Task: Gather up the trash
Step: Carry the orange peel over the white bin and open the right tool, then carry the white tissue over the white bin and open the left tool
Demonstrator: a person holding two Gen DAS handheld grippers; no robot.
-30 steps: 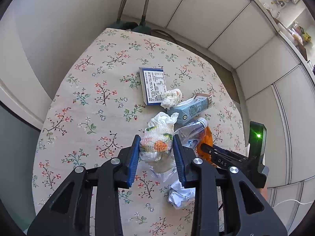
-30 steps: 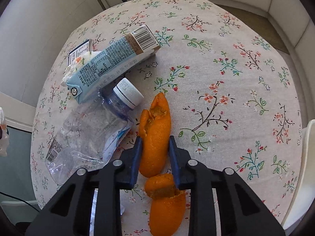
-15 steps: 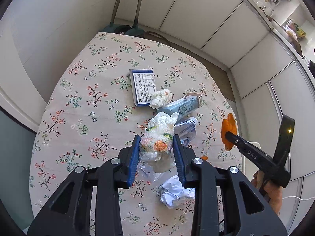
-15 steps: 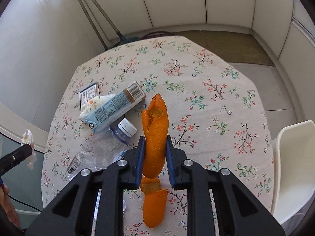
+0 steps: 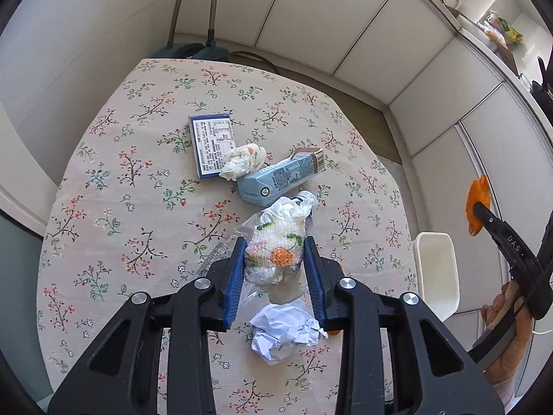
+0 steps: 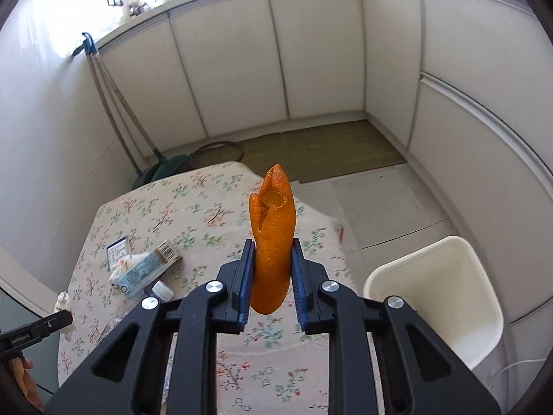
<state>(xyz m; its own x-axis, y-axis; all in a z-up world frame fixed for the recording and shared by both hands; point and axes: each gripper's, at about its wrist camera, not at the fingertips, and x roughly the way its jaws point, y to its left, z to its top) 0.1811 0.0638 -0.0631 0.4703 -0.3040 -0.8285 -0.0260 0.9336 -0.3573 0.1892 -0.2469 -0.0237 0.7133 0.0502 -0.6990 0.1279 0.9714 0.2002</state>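
Note:
My left gripper (image 5: 274, 263) is shut on a crumpled printed wrapper (image 5: 276, 245) and holds it above the floral table (image 5: 121, 180). My right gripper (image 6: 271, 259) is shut on an orange peel (image 6: 273, 235) and holds it high, near the table's right edge; the peel also shows in the left wrist view (image 5: 478, 204). On the table lie a blue carton (image 5: 280, 178), a crumpled tissue (image 5: 243, 160), a blue flat packet (image 5: 211, 143), a white paper ball (image 5: 285, 332) and a clear bottle, mostly hidden behind the wrapper. A white bin (image 6: 439, 294) stands on the floor right of the table.
White cabinet walls surround the table. Two mop or broom handles (image 6: 114, 103) lean in the far left corner. A brown mat (image 6: 321, 152) lies on the floor beyond the table. The bin also shows in the left wrist view (image 5: 437, 269).
My right gripper has lifted the orange peel off the table and swung it up and right toward the bin. My left gripper has risen a little with the wrapper.

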